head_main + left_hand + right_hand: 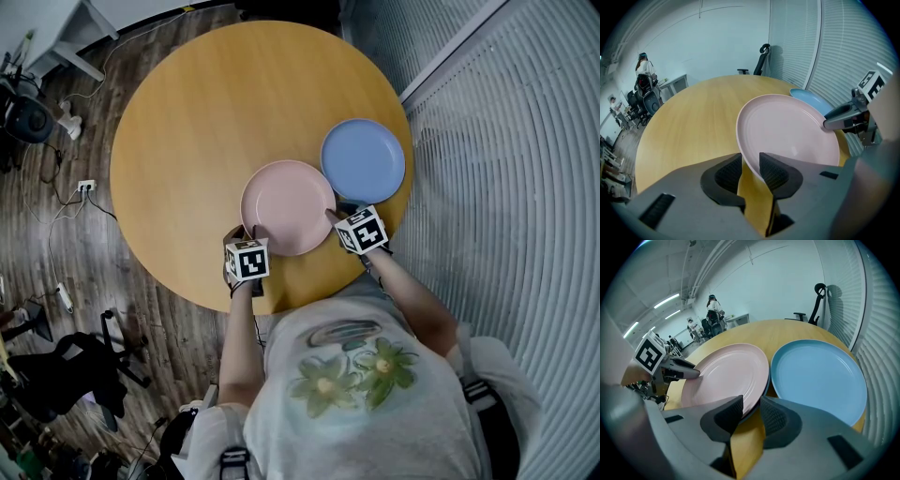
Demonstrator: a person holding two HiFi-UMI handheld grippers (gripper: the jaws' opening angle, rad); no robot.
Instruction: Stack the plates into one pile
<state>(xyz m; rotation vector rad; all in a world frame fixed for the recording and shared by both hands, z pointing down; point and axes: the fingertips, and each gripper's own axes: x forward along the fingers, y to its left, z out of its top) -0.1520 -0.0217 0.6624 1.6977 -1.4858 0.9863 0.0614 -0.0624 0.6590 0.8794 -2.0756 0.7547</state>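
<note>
No text, numbers or brand names are legible. The only sign-like marks are the black-and-white square code markers on the left cube [248,260] and the right cube [361,230], and these are patterns, not letters. The shirt [361,394] has a flower print with no words on it.

Pink plate [288,206]: pale, plain. Blue plate [363,159]: light, plain. Table [216,122]: honey-yellow wood grain. Marker cubes [248,260]: black-white squares. Shirt [394,422]: white, green flowers.
</note>
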